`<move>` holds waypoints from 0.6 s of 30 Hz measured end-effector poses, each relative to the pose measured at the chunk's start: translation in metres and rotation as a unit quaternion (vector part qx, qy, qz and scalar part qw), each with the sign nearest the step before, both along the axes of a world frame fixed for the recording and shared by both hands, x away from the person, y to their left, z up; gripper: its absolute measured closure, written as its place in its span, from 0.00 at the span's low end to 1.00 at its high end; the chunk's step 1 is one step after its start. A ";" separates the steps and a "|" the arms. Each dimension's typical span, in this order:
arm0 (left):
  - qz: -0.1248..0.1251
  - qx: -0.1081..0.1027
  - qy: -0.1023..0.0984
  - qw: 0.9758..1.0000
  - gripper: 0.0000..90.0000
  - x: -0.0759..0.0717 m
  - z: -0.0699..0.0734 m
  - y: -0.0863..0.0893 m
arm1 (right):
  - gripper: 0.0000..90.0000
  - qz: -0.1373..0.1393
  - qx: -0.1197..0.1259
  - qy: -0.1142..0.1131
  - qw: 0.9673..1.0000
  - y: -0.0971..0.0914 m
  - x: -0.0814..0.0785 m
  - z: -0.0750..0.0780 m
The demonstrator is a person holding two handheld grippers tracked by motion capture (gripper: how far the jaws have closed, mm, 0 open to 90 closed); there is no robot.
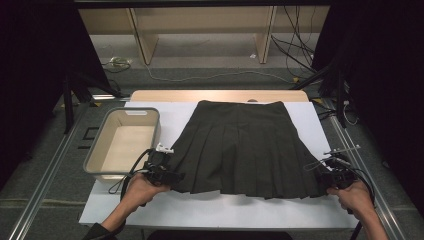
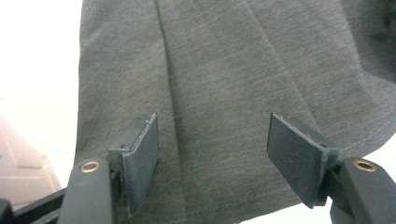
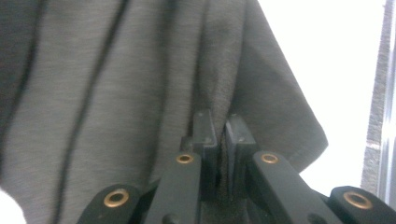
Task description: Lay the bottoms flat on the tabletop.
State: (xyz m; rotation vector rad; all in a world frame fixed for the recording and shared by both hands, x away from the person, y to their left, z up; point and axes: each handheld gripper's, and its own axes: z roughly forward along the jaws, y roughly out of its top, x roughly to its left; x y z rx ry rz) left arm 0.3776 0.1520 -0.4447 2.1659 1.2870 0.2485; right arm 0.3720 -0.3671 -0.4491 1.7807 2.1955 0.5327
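Note:
A dark grey pleated skirt [image 1: 240,145] lies flat on the white board [image 1: 165,205], waistband at the far side and hem towards me. My left gripper [image 1: 172,176] is at the hem's left corner. In the left gripper view its jaws [image 2: 212,161] stand wide apart over the skirt [image 2: 224,84], and the pads do not press the cloth. My right gripper [image 1: 325,177] is at the hem's right corner. In the right gripper view it [image 3: 222,135] is shut, with a fold of the skirt [image 3: 116,93] pinched between the pads.
A beige plastic basket [image 1: 102,140] stands left of the skirt, close to my left gripper. Metal rails run along both sides of the table. Cables and a wooden shelf frame lie beyond the far edge.

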 end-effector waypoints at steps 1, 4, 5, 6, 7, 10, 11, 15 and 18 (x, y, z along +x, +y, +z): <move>0.000 0.002 0.003 1.000 0.37 0.000 0.000 0.001 | 0.95 -0.006 0.001 0.002 1.000 -0.003 0.001 -0.002; 0.001 0.009 0.014 1.000 0.38 -0.002 -0.004 0.002 | 0.88 -0.002 0.004 0.004 1.000 -0.003 0.002 -0.004; 0.001 0.011 0.014 1.000 0.39 -0.002 -0.005 0.002 | 0.81 -0.002 0.003 0.000 1.000 -0.002 0.002 -0.003; 0.001 0.013 0.016 1.000 0.39 -0.003 -0.006 0.002 | 0.72 -0.003 0.007 -0.004 1.000 -0.001 0.001 0.000; -0.001 0.016 0.017 1.000 0.39 -0.004 -0.007 0.002 | 0.65 -0.004 0.013 -0.014 1.000 -0.001 0.001 0.003; 0.000 0.022 0.023 0.999 0.41 -0.005 -0.011 0.002 | 0.54 -0.014 0.031 -0.054 0.998 0.001 -0.001 0.015; -0.001 0.022 0.026 0.999 0.42 -0.005 -0.012 0.002 | 0.52 -0.015 0.038 -0.066 0.997 0.001 -0.002 0.018; -0.016 0.014 0.038 0.999 0.54 -0.005 -0.016 0.004 | 0.49 -0.019 0.053 -0.093 0.994 0.006 -0.003 0.023; -0.028 0.018 0.049 0.998 0.68 -0.004 -0.023 0.003 | 0.49 -0.007 0.056 -0.103 0.993 0.012 -0.003 0.026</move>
